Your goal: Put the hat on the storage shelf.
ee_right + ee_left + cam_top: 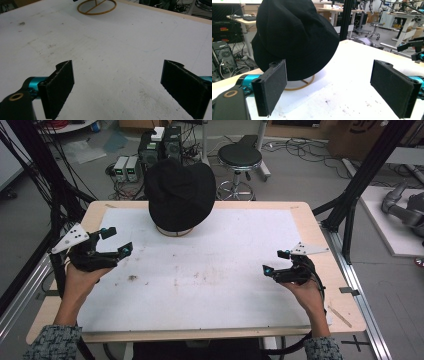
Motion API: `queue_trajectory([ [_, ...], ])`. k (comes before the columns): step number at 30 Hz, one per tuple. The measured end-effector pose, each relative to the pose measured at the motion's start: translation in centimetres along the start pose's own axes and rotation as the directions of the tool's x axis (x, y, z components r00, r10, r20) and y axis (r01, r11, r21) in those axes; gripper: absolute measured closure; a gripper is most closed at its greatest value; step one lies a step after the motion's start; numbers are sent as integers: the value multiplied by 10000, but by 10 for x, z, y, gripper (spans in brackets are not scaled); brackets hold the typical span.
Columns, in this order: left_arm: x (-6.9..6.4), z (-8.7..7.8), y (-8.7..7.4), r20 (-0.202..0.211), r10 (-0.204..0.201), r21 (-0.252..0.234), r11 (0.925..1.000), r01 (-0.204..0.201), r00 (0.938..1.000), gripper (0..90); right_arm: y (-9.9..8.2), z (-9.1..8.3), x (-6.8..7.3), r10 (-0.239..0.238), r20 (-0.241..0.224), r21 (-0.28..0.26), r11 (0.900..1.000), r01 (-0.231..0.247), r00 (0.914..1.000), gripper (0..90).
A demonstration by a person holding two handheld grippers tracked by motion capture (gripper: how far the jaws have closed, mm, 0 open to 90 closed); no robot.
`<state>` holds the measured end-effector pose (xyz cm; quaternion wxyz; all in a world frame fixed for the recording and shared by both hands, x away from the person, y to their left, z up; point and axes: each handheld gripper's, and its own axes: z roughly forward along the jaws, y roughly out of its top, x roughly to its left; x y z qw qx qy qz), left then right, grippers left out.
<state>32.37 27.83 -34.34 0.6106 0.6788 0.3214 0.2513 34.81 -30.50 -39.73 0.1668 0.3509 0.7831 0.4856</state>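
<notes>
A black bucket hat sits on a round wooden stand at the back middle of the white table sheet. In the left gripper view the hat looms close ahead over the stand's ring. My left gripper hovers left of the hat, jaws wide apart with nothing between them. At the right side of the table my right gripper is open too, its jaws spread over bare sheet, with the stand's ring far ahead.
A black stool and computer boxes stand on the floor behind the table. Black frame posts rise at both sides. The wooden table edge borders the sheet. Small dark stains mark the sheet.
</notes>
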Motion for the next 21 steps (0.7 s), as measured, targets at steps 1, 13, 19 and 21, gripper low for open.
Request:
queue_trajectory([
  [1,0,0,-1,8,-5,-10,10000,5,10000,143,0,0,1,17,1,7,10000,-17,10000,113],
  [13,-2,1,-2,-8,117,74,9999,-117,9999,143,1,1,1,-46,21,37,10000,46,10000,113],
  [19,-3,2,-5,7,129,116,9998,-129,9999,143,1,1,2,-59,20,48,10000,59,10000,113],
  [21,-3,2,-6,106,112,52,9999,-113,9999,143,1,2,1,-70,-5,43,10000,70,10000,113],
])
